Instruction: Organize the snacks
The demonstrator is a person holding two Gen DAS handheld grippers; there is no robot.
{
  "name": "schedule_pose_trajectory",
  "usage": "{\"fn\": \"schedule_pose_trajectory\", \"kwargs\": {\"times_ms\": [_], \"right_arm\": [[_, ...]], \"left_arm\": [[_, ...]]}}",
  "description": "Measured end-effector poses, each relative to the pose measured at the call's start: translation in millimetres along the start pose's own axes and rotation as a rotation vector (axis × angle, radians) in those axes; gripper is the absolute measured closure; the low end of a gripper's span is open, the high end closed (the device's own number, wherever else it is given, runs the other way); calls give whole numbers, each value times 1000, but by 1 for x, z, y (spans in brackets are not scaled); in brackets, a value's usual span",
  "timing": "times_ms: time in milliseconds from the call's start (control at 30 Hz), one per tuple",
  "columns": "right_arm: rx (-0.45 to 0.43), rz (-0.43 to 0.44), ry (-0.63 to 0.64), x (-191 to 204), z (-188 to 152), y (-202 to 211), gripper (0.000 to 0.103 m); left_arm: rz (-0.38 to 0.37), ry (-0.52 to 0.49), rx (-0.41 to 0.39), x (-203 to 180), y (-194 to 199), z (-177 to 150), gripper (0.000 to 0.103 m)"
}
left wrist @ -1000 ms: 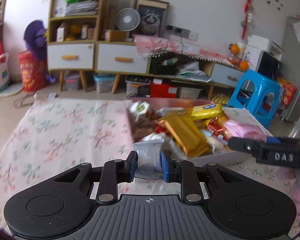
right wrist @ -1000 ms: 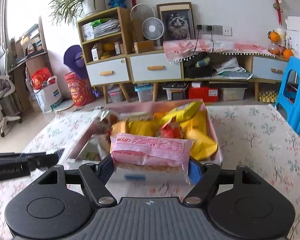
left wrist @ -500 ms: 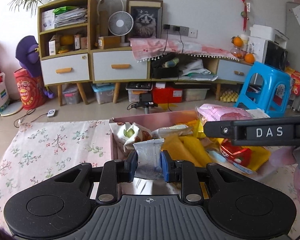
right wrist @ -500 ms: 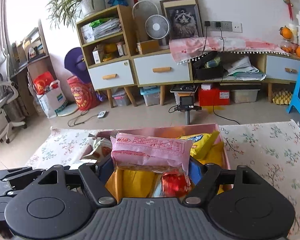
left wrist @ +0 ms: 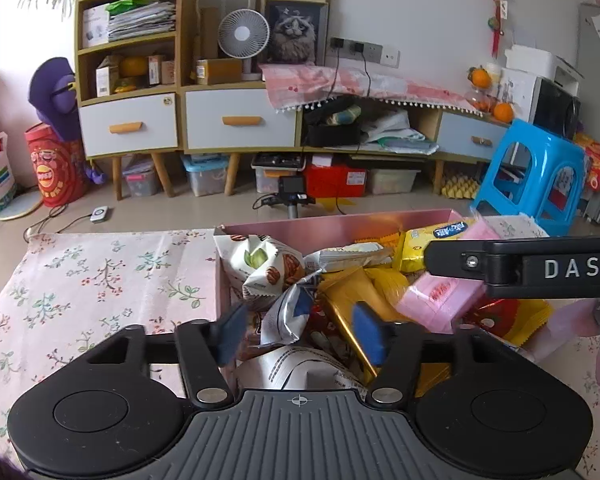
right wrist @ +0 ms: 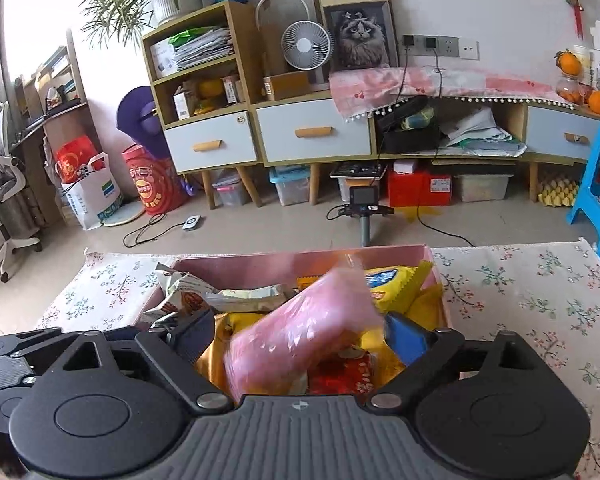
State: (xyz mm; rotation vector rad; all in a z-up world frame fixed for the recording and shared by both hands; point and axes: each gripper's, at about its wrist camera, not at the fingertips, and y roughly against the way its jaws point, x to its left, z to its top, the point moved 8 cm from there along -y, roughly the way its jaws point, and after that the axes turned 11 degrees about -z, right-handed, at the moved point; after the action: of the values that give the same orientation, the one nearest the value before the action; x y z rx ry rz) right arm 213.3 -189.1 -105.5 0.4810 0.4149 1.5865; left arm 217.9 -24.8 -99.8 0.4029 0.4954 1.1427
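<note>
pink box [left wrist: 340,226] mid-frame; tablecloth [left wrist: 100,280] pale pink w/ small floral print, left. Inside the box: pink packet [right wrist: 300,332] blurred at centre, yellow packet w/ blue label [left wrist: 436,236], gold wrapper [left wrist: 356,304], silver packet [left wrist: 288,316], white nut-print bag [left wrist: 260,264]. blue stool [left wrist: 536,172] right edge. Gripper pads blue.

A table covered with a floral cloth [left wrist: 100,276] fills the lower half of both views. One pink box [left wrist: 340,226] stands directly on the cloth, at centre right of the left wrist view and at centre of the right wrist view [right wrist: 300,260]. The box holds a heap of snack packets [left wrist: 340,280]. In the right wrist view, cloth [right wrist: 532,300] shows on either side of the box.
</note>
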Motion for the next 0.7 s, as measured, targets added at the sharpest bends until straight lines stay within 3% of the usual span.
{"fn": "schedule_pose_trajectory", "kwargs": {"times_ms": [300,700], "right_arm": [[-14,-33,-1,-13,1,29,15],[4,-118,2,-32,-17,71,12]], "left_arm": [[14,12,32,-6,23,-7,23],[42,101,81,-10,61,-29,14]]}}
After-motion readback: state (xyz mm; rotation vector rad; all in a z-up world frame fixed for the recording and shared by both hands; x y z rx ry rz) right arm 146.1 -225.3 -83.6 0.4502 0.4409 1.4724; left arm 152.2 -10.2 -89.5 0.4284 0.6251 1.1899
